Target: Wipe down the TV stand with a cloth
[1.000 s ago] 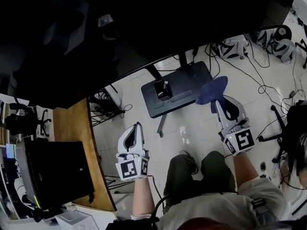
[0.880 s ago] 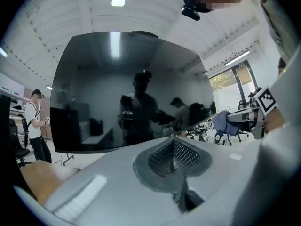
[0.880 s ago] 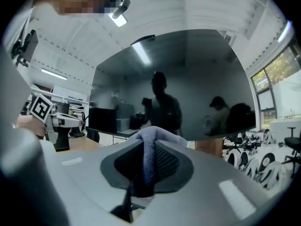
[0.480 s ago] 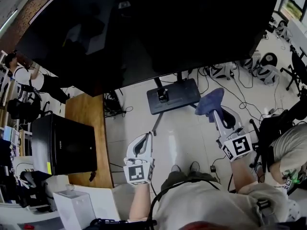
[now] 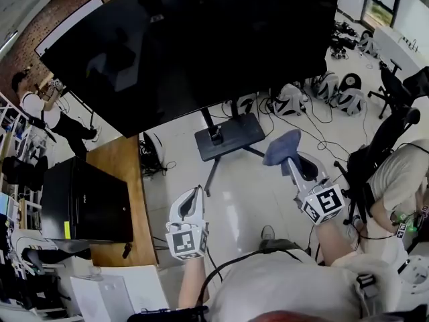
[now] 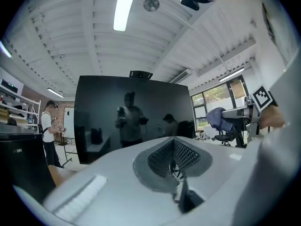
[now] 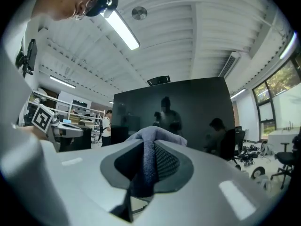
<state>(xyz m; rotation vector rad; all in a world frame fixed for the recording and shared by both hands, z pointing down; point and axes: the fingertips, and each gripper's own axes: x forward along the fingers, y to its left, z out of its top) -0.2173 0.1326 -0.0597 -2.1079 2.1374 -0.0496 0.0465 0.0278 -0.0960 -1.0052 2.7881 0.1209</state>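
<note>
Cloth (image 5: 281, 146) is pinched in the right gripper (image 5: 289, 161), up in the air at 3 o'clock of the TV stand base (image 5: 228, 137), left gripper (image 5: 196, 192) pressed together on nothing, so I'd drop it flat onto the base and wipe in long overlapping strokes.

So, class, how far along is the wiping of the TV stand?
Done: the cloth is pinched in the right claw. In hand: it hangs in the air short of the TV stand, with the left claw shut and empty. Left: all the wiping; cloth and stand are apart.
</note>
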